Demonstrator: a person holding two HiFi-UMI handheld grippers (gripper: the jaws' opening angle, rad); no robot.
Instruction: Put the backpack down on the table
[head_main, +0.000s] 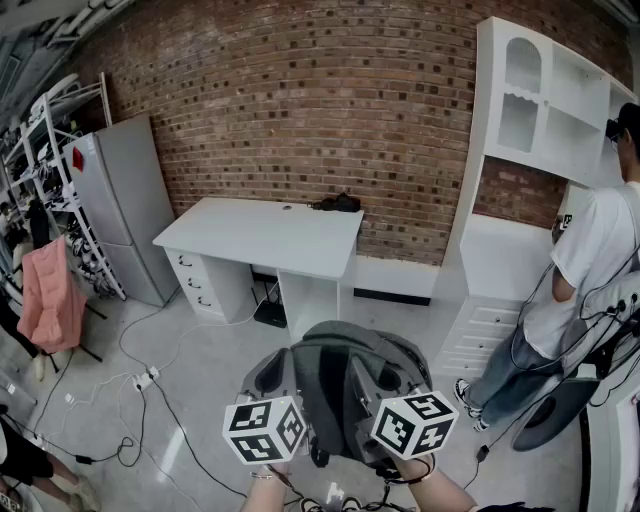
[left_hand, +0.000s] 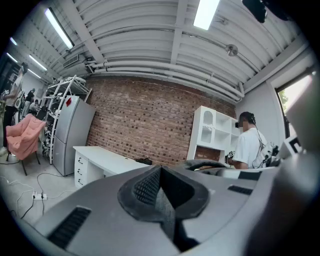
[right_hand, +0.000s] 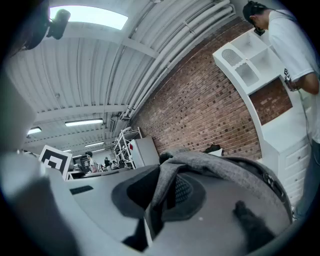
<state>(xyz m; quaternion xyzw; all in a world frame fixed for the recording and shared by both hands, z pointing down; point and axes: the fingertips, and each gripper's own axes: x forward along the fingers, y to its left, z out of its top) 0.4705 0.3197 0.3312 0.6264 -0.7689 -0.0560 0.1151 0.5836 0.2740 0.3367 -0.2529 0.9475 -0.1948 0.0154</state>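
A grey backpack (head_main: 345, 385) hangs in the air between my two grippers, above the floor and short of the white table (head_main: 270, 235). My left gripper (head_main: 272, 372) holds the bag's left side. In the left gripper view its jaws (left_hand: 162, 192) are shut, with a thin strip of grey fabric pinched between the pads. My right gripper (head_main: 385, 385) holds the bag's right side. In the right gripper view its jaws (right_hand: 162, 195) clamp a fold of the backpack's grey fabric (right_hand: 215, 167). The table (left_hand: 107, 157) stands ahead against the brick wall.
A small black object (head_main: 337, 203) lies at the table's back edge. A grey fridge (head_main: 130, 205) stands to its left and a white hutch cabinet (head_main: 530, 200) to its right, where a person (head_main: 590, 270) stands. Cables and a power strip (head_main: 145, 380) lie on the floor.
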